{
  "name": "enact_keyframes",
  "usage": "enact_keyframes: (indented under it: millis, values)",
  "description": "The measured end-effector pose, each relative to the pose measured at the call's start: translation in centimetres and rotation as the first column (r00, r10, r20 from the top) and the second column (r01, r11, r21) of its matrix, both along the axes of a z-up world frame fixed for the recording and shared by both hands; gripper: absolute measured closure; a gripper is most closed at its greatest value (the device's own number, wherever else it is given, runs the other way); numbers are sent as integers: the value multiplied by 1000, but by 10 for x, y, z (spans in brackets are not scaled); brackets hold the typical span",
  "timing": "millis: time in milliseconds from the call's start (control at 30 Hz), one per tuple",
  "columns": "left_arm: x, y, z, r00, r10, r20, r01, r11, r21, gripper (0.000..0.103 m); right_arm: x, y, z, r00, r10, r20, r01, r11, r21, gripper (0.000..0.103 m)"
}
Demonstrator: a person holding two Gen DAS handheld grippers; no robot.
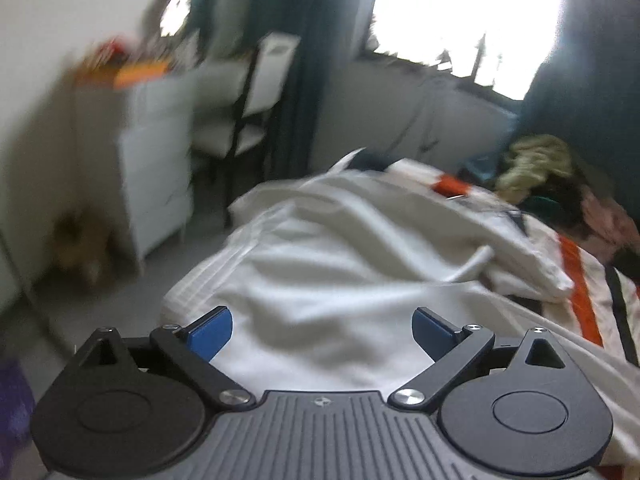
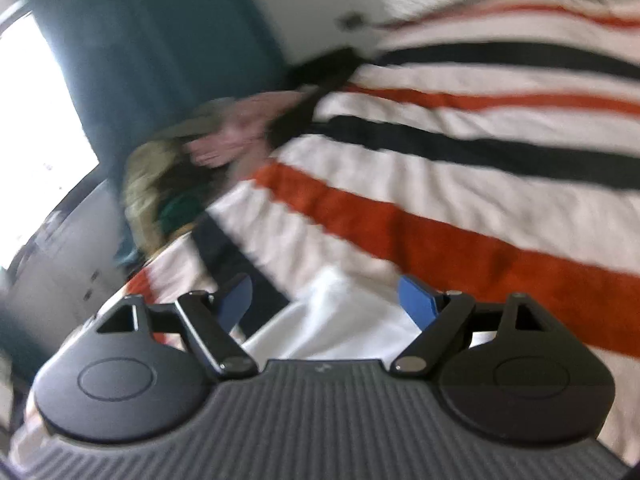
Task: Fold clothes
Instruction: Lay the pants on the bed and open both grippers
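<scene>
Clothes are lying in two places on the bed: a white garment [image 1: 332, 264] of soft, creased cloth with a faint woven rib along its edge is spreading in loose folds over the striped bedspread [image 1: 580, 292], and a rumpled heap of other clothes [image 1: 536, 164] in pale yellow, green and pink is sitting at the far corner near the teal curtain [image 1: 304, 80]. The bedspread [image 2: 460, 184] is showing as a flat white cover crossed by broad orange and narrow black bands, its weave smeared by motion blur. Beyond the bed, a white drawer unit [image 1: 156, 168] and a black-framed chair [image 1: 256, 92] with a pale seat are standing against the wall, both blurred. The left claw [image 1: 322, 330] is hanging wide open just above the near part of the white garment, its blue pads [image 1: 210, 334] apart with cloth showing between them and nothing gripped. The right claw [image 2: 326, 300] is likewise standing wide open and holding nothing, with a corner of the white garment [image 2: 340, 312] lying directly under and between its blue fingers [image 2: 418, 304], the heap of clothes [image 2: 172, 184] well beyond it to the upper left.
</scene>
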State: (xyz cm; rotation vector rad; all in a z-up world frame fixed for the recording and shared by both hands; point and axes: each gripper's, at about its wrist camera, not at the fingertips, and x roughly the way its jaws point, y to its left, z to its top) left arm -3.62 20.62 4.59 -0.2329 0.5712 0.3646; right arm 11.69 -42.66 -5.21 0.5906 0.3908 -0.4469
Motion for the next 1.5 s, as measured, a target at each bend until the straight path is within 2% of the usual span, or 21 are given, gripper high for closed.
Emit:
enact_keyframes:
  millis: [100, 200, 300, 467, 533, 633, 733, 833, 967, 1067, 1167, 1500]
  values:
    - [19, -51, 10, 993, -103, 63, 99, 993, 67, 2, -1, 37, 12, 989, 146, 37, -143, 986, -83, 20]
    - [45, -98, 10, 969, -213, 123, 206, 976, 66, 1, -8, 70, 19, 964, 259, 66, -249, 959, -138, 20]
    - [69, -141, 5, 941, -309, 136, 301, 951, 74, 1, -18, 99, 22, 935, 345, 87, -326, 929, -177, 20]
    - [100, -194, -8, 897, -416, 146, 407, 909, 91, 1, -32, 132, 24, 898, 428, 101, -398, 889, -225, 20]
    - [106, -205, -18, 889, -431, 153, 419, 902, 108, 1, -35, 141, 23, 892, 440, 108, -407, 883, -232, 20]
    - [114, -213, -42, 888, -430, 164, 416, 902, 112, 0, -35, 156, 21, 881, 462, 104, -421, 865, -274, 20]
    - [121, -207, -70, 890, -424, 165, 423, 905, 42, 1, -31, 170, 11, 877, 470, 101, -418, 850, -320, 20]
    - [136, -199, -87, 903, -411, 127, 412, 911, 15, 1, -23, 184, 0, 877, 472, 91, -415, 839, -351, 20]
    - [139, -196, -91, 913, -387, 129, 385, 922, 42, 1, -15, 191, -7, 865, 490, 103, -432, 834, -343, 20]
    - [141, -194, -95, 919, -379, 112, 378, 925, 24, 0, -14, 193, -8, 863, 495, 101, -434, 829, -352, 20]
    - [138, -194, -97, 918, -384, 102, 384, 923, 16, 1, -13, 192, -11, 867, 491, 87, -436, 832, -343, 20]
    - [132, -199, -102, 926, -368, 82, 362, 929, 80, 1, -17, 185, -14, 883, 460, 91, -407, 848, -340, 20]
